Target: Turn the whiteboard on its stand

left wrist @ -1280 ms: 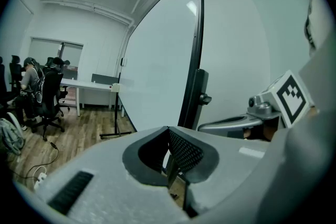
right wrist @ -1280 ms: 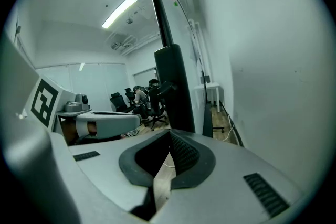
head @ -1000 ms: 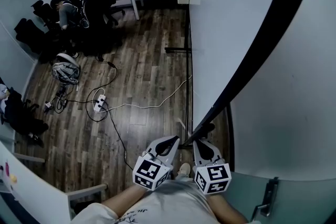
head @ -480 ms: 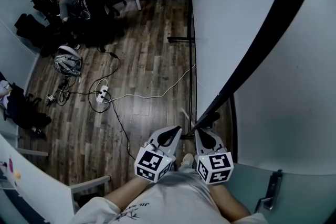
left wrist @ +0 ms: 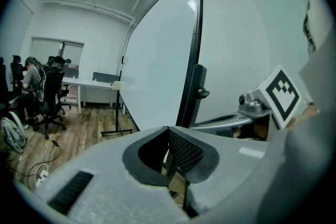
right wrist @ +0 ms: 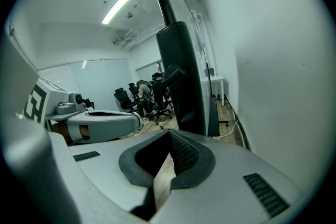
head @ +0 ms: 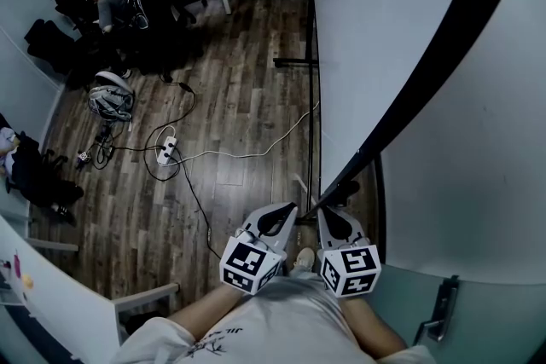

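Claws both closed, empty: left grey gripper (head: 275, 219) and right grey gripper (head: 335, 219) hover near the black stand post (head: 339, 192) at twelve o'clock. Large black-framed whiteboard (head: 367, 55) apparently not yet turned.

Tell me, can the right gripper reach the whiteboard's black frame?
Probably yes. The right gripper, jaws shut and empty, points at the black frame from close by, and nothing appears to stand between them.

Grey left gripper (head: 287, 207), white T-shirt (head: 286, 321)
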A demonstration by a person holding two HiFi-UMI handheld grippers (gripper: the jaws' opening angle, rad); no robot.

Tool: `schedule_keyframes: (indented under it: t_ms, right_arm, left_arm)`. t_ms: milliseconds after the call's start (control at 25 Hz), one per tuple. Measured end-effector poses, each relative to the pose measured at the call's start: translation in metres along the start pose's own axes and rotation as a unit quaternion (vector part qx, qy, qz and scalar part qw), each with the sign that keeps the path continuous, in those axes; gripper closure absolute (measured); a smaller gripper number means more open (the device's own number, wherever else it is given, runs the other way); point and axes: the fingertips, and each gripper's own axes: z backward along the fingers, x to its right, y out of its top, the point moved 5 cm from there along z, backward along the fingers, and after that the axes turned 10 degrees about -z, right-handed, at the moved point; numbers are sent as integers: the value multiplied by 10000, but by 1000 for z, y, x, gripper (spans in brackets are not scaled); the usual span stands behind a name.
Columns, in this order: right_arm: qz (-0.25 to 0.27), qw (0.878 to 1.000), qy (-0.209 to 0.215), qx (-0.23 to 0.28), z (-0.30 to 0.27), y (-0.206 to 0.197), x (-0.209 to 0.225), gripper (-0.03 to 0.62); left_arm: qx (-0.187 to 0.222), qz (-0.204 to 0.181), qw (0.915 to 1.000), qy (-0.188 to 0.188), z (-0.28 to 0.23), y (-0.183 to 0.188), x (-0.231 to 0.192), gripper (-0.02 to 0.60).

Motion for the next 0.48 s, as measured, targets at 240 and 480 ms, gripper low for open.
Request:
schedule_keyframes:
  t_ms: [240,480]
  right_arm:
    - [22,10000,7,-7,-3,2,0,588]
    - [5,10000,10,2,-1,-2,-1,588]
  left_arm:
    - [-7,-7,10000,-28,-2,1,-2,572]
    - [-7,-14,10000,-34,-1,-1,0,572]
